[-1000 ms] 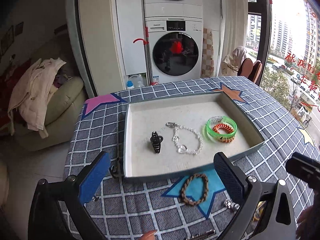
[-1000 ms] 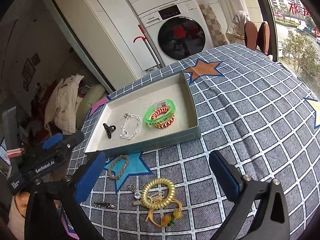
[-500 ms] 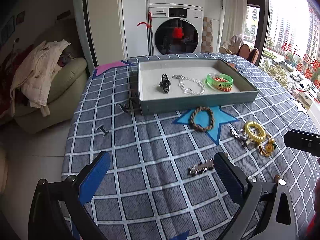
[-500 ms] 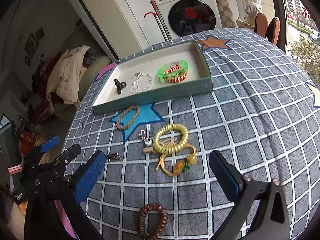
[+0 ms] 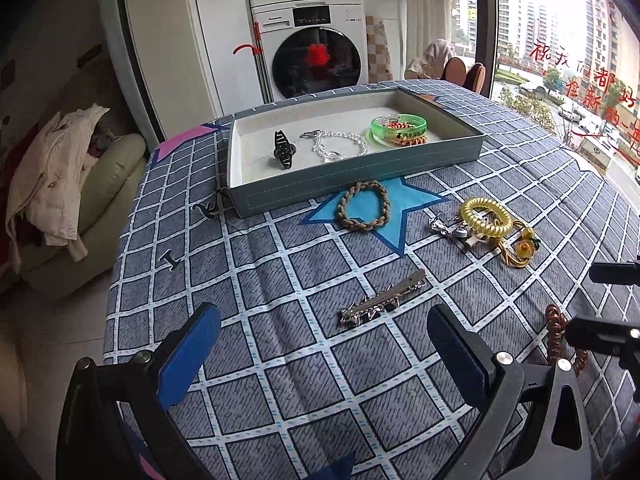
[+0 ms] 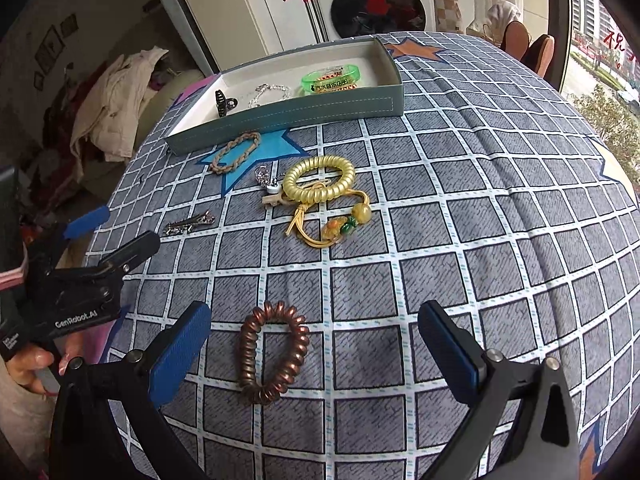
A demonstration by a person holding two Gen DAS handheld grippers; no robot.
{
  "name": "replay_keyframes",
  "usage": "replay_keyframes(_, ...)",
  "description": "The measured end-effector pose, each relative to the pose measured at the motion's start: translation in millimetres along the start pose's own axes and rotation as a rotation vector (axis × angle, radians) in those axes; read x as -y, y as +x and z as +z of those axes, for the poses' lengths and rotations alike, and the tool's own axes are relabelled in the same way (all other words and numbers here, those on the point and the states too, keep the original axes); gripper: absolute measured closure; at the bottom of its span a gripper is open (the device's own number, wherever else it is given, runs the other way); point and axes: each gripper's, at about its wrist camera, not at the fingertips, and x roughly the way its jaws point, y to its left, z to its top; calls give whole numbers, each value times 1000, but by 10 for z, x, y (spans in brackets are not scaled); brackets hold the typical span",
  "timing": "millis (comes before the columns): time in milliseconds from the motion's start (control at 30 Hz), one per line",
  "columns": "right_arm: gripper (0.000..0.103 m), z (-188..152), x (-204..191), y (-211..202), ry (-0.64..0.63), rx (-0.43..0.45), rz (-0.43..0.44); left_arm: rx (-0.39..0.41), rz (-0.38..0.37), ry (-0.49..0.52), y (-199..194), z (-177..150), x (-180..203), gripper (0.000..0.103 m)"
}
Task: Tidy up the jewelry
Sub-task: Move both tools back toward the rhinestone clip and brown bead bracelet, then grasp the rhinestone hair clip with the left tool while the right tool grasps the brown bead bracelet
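While you hold both tools above the checked tablecloth [image 5: 280, 280], your stock reads as follows.

Left gripper [image 5: 324, 356]: jaws spread wide, nothing between them, hanging over the near part of the cloth. A silver hair clip [image 5: 380, 300] lies just beyond its fingertips.

Right gripper [image 6: 316, 346]: jaws likewise spread and empty. A copper coil hair tie [image 6: 274, 354] lies on the cloth between the two pads, nearer the left pad and touching neither.

Tray [image 5: 360, 184], grey-blue with a pale floor, at the far side of the table. Its contents, left to right:
- black claw clip [image 5: 283, 149]
- silver chain bracelet [image 5: 338, 146]
- green bangle [image 5: 399, 127], with an orange coil band [image 5: 408, 141] lying partly inside it.

Loose on the cloth, outside the tray:
- braided brown bracelet [image 5: 363, 206], on a blue star patch just in front of the tray's near wall
- yellow coil hair tie [image 6: 319, 179], right of the braided piece
- small silver charm [image 6: 264, 178] and a pale tag, touching the yellow coil's left edge
- yellow cord with amber and green beads [image 6: 340, 224], trailing from the yellow coil toward you.

Behind the table: washing machine [image 5: 316, 52]; sofa with a cream jacket [image 5: 52, 168] at left.
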Motion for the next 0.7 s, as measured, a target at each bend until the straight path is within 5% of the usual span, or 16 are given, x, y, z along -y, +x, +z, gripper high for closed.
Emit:
replay_keyframes(500,4,-177,-273,107,-86,-36,-29,-51,-31,99,227,81,189,0)
replay_keyframes(700,24,-202,-406,147,-170,-24,-99,-75,-93,87,257,78,178,12)
